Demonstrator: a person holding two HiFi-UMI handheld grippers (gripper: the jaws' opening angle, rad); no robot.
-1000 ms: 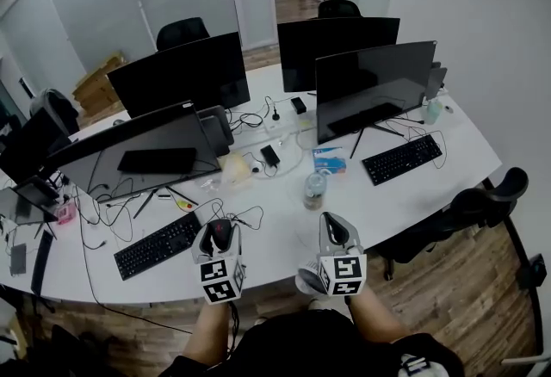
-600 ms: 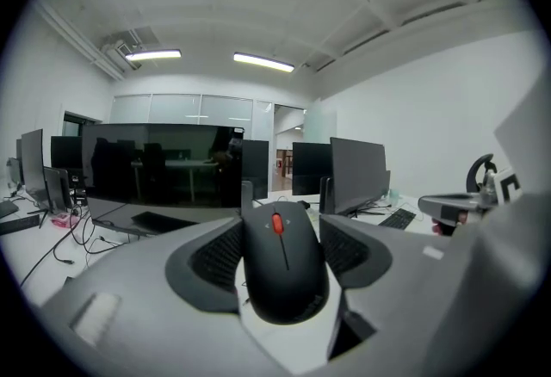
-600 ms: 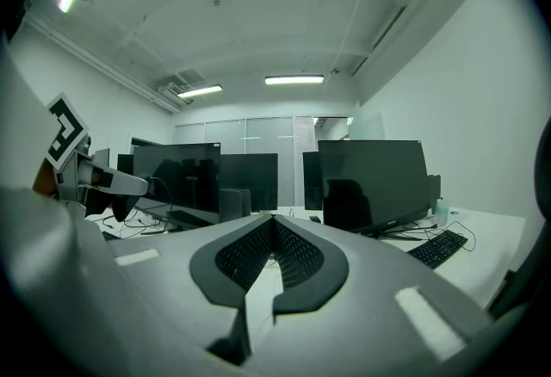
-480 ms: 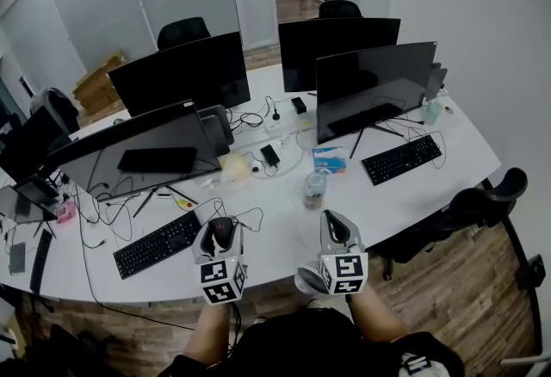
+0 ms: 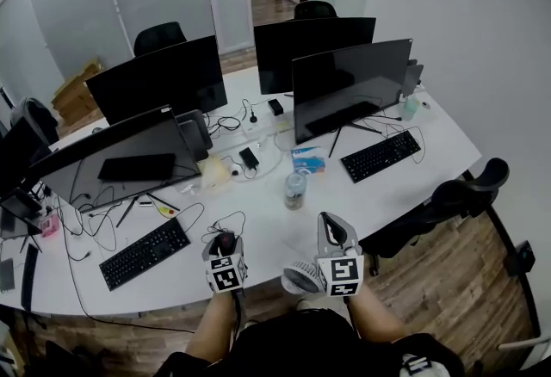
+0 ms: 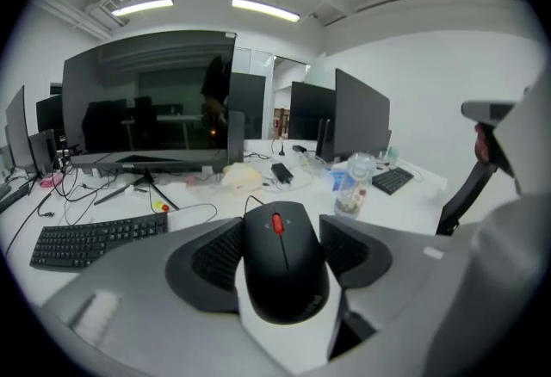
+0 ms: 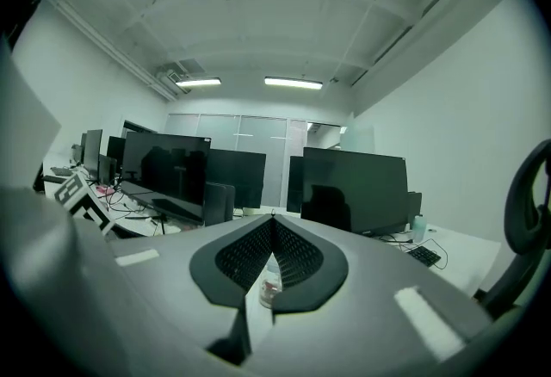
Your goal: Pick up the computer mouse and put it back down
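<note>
A black computer mouse (image 6: 282, 268) with a red scroll wheel sits between the pads of my left gripper (image 6: 281, 237), which is shut on it. Its cable runs forward and down to the white desk (image 6: 198, 194). In the head view the mouse (image 5: 225, 241) and left gripper (image 5: 224, 248) hang over the desk's near edge, right of a black keyboard (image 5: 145, 252). My right gripper (image 5: 331, 231) is shut with nothing in it, beside the left one at the desk's near edge. In the right gripper view the right gripper (image 7: 272, 222) shows both pads pressed together.
A clear bottle (image 5: 295, 191) stands just beyond the grippers, with a blue packet (image 5: 307, 160) behind it. Several dark monitors (image 5: 349, 87) line the desk's far half, amid loose cables. A second keyboard (image 5: 380, 155) lies at the right. An office chair (image 5: 465, 194) stands by the right edge.
The head view has swung, so the whole desk sits lower and further left. The left gripper, still shut on the mouse, has shifted slightly right, away from the keyboard. The right gripper has hardly moved.
</note>
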